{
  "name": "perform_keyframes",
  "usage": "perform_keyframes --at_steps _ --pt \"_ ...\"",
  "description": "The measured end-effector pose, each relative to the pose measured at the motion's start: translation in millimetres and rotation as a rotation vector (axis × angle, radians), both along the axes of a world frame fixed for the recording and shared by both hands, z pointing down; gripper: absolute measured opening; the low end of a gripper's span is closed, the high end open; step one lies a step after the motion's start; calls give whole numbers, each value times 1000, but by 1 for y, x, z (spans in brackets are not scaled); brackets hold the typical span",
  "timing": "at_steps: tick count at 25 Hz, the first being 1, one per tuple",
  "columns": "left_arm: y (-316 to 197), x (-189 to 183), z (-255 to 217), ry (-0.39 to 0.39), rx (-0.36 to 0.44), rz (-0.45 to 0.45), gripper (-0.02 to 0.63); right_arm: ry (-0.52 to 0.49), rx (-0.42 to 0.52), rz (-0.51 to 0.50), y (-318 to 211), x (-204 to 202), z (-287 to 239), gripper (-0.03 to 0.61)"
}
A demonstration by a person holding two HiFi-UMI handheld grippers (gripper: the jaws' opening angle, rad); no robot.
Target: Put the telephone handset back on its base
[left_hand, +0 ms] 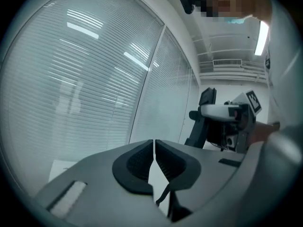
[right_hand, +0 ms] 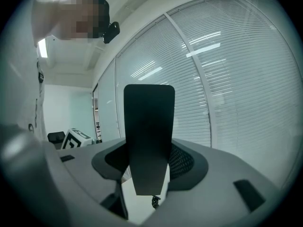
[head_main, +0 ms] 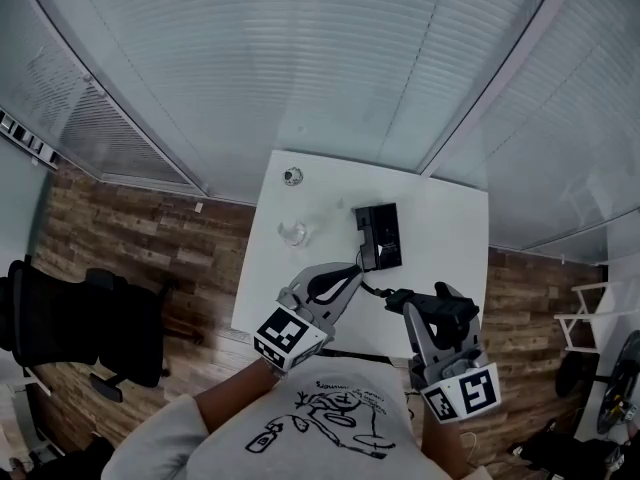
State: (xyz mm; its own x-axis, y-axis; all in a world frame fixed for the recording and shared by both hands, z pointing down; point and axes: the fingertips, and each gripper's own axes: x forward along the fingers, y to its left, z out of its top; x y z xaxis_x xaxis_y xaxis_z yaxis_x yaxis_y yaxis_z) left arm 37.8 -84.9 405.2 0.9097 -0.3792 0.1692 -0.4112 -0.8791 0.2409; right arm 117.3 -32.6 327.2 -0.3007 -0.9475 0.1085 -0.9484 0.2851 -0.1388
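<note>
One handset (right_hand: 147, 126) in right gripper (head_main: 408, 308) (base (head_main: 380, 234) on table (head_main: 450, 230)).

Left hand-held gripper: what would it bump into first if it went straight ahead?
Probably the window blinds. Seen from above, the left hand-held gripper lines up with the telephone base, but its own view seems to aim over that; height is unclear.
</note>
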Motion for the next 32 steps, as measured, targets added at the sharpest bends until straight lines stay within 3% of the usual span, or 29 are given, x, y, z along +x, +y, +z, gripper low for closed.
perform_keyframes --at_steps 8,12,19,32 --pt "14 23 101 -165 -96 156 15 -12 -42 19 -8 2 21 206" --pt "31 27 129 -169 -148 247 26 4 -55 35 -13 2 32 206" --pt "51 36 156 -200 -180 363 166 27 -100 42 -23 2 62 206" --pt "64 80 206 -240 -215 493 167 34 -254 33 -39 5 122 206"
